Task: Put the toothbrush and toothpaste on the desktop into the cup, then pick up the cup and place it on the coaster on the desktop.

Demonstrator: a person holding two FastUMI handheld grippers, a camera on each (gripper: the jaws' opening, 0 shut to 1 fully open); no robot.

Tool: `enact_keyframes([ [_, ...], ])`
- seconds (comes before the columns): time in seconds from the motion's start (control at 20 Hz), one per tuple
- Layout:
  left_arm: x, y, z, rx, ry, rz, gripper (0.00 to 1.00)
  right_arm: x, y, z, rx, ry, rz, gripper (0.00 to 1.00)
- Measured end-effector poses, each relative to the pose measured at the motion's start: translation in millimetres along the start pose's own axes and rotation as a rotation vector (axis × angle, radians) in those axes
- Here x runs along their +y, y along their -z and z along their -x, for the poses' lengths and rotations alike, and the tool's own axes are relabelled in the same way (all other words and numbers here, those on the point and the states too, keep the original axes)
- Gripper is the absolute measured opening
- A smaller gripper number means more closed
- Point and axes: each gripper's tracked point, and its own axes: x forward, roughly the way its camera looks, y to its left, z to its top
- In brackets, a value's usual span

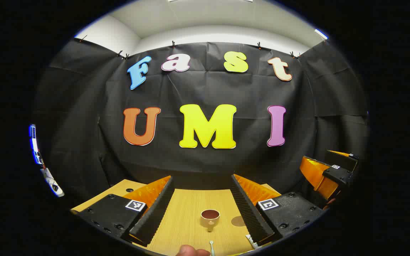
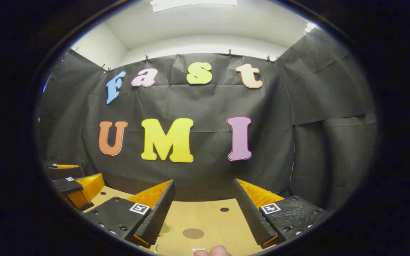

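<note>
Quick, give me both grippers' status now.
Left gripper: open, holding nothing, above the desktop with the cup ahead.
Right gripper: open, holding nothing.

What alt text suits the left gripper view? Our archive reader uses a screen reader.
The left gripper is open above a wooden desktop, its fingers framing a cup that stands ahead. A round coaster lies right of the cup, and the right gripper shows at far right.

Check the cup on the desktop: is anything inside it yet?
In the left gripper view the cup looks empty: only its dark inner wall shows, and nothing pokes above the rim. Its bottom is hidden at this angle. A toothbrush lies on the desktop nearer the camera.
</note>
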Motion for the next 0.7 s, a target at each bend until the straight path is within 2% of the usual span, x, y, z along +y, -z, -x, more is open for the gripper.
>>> enact_keyframes([
  [0.25, 1, 1, 0, 0.003, -0.011, -0.012, 0.98, 0, 10, -3, 0.027, -0.015, 0.003, 0.97],
  [0.3, 1, 2, -1, 0.005, -0.014, -0.014, 0.92, 0, 10, -4, 0.026, -0.018, 0.006, 0.97],
  [0.35, 2, 3, -1, 0.007, -0.019, -0.018, 0.98, -1, 10, -6, 0.023, -0.019, 0.01, 0.97],
  [0.7, 0, 8, -6, 0.013, -0.03, -0.029, 0.98, -6, 20, -12, 0.042, -0.019, 0.022, 0.97],
])
